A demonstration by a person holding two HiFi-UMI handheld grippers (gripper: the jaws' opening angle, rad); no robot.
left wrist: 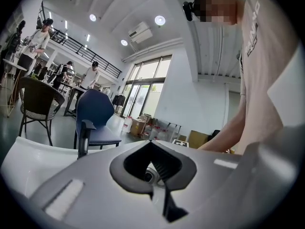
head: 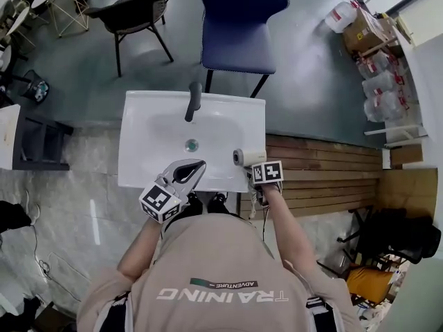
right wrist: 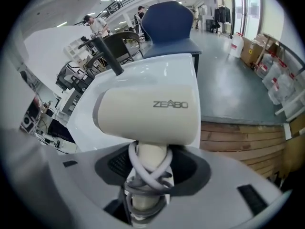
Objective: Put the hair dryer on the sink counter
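Observation:
A cream hair dryer (head: 246, 157) (right wrist: 150, 111) with a grey cord wound round its handle is held over the right front corner of the white sink counter (head: 142, 164). My right gripper (head: 256, 167) (right wrist: 147, 178) is shut on that handle, and the dryer's barrel lies crosswise above the jaws. Whether the dryer touches the counter cannot be told. My left gripper (head: 194, 166) (left wrist: 151, 144) hovers over the sink's front rim, left of the dryer, jaws closed together and holding nothing. A dark faucet (head: 193, 101) (right wrist: 107, 55) stands at the back of the basin.
Behind the sink stands a blue chair (head: 239, 19) (left wrist: 95, 116), with a black wicker chair (head: 135, 9) to its left. A wooden platform (head: 325, 171) lies right of the sink. Boxes and plastic bottles (head: 374, 47) crowd the far right. The drain (head: 192, 144) sits mid-basin.

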